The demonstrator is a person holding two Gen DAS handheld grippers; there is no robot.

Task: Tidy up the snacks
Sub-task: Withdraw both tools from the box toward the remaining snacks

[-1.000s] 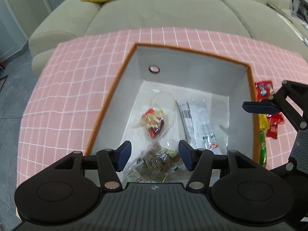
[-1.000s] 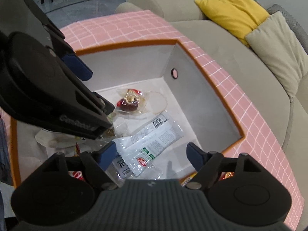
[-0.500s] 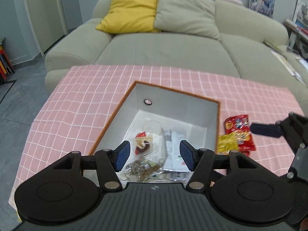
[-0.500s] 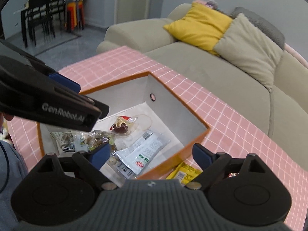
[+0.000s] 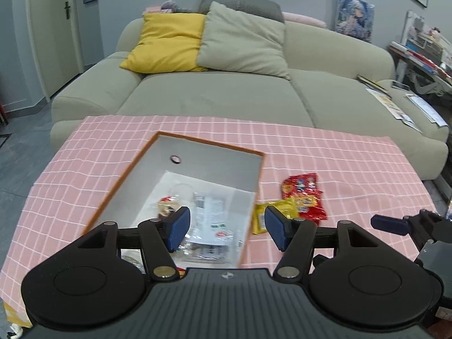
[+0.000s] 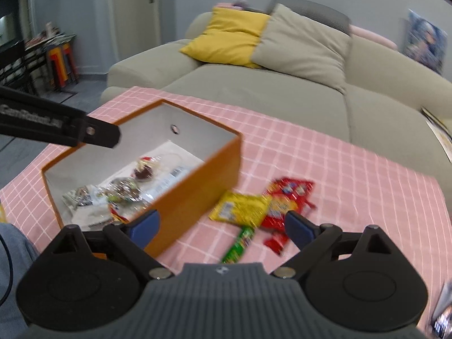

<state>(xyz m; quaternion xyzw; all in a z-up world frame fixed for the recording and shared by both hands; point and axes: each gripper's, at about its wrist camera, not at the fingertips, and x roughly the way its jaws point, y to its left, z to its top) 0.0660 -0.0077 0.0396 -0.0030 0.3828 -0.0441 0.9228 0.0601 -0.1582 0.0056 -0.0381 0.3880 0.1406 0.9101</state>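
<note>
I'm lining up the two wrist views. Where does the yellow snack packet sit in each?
Left wrist: yellow snack packet right of centre, beside the orange box, partly behind a finger.
Right wrist: same packet lower centre, on the cloth.
Shared landmark: the round hole in the box's far wall.

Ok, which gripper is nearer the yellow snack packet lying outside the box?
Right. The right gripper hangs opening just above the yellow snack packet; the left gripper, also opening, hangs over the orange box's right wall.
</note>
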